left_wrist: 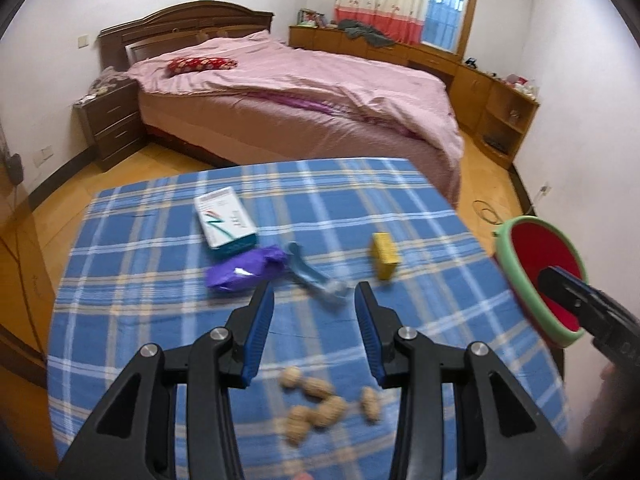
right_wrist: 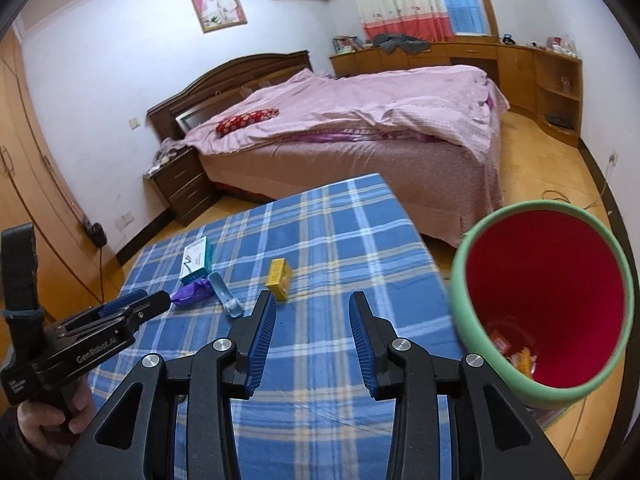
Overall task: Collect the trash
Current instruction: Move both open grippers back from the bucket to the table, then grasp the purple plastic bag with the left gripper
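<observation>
Some trash already down in the red bin [right_wrist: 544, 304], off the right edge of the table [left_wrist: 140, 320]. Plenty still left on the blue checked cloth: white box [left_wrist: 225, 217] toward the far left corner, purple wrapper [left_wrist: 240, 268] and blue plastic piece [left_wrist: 312, 276] near the middle, yellow box [left_wrist: 385, 255] nearer the right edge, peanut shells [left_wrist: 320, 404] by the near edge. Left gripper [left_wrist: 315, 312] spread wide, holding nothing. Right gripper [right_wrist: 312, 320] spread wide too, also holding nothing.
</observation>
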